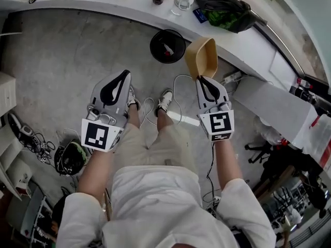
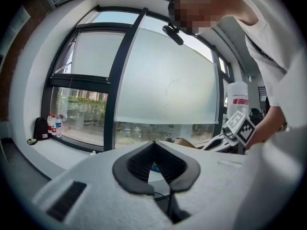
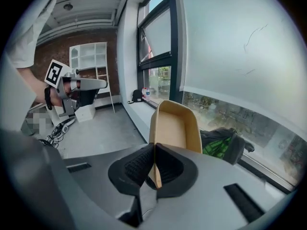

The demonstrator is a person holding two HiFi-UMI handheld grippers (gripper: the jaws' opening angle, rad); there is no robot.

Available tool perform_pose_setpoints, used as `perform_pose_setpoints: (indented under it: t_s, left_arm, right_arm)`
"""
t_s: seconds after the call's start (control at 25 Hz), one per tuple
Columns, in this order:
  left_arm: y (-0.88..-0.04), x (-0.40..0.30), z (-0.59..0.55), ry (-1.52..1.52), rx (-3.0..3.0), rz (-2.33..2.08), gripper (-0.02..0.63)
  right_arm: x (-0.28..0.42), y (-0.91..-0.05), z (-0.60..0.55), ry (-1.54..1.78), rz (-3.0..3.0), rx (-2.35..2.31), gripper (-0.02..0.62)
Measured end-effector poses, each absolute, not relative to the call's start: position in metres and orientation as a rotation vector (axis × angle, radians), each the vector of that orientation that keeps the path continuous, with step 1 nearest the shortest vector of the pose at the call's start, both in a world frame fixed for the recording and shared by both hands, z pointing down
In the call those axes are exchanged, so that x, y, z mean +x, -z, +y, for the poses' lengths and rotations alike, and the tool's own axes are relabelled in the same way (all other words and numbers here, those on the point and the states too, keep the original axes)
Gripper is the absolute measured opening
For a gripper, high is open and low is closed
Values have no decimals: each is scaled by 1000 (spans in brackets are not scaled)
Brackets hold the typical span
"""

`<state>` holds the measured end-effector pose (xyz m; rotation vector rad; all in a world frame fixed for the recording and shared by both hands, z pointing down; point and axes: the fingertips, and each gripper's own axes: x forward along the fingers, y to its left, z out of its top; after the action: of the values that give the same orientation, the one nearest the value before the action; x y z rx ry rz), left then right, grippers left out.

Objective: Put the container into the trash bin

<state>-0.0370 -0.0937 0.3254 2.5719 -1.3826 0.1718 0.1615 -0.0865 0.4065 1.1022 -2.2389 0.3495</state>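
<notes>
My right gripper is shut on the rim of a tan paper container, held on edge with its hollow side facing left in the right gripper view. A round black trash bin stands on the floor by the white ledge, just left of the container in the head view. My left gripper is shut with nothing between its jaws, out to the left of the bin.
A white windowsill ledge carries bottles, a glass jar and a black-and-green bag. Cables and a white power strip lie by my feet. A helmet and white shelves are at the left.
</notes>
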Motion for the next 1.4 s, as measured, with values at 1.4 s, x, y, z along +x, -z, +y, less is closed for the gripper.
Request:
perform_pose_setpoints:
  t_s: [1.4]
  left_arm:
    - [-596,-24,-133,-238,2514,-1230,18]
  right_arm:
    - [128,-690,-107,-345,-2118,969,14]
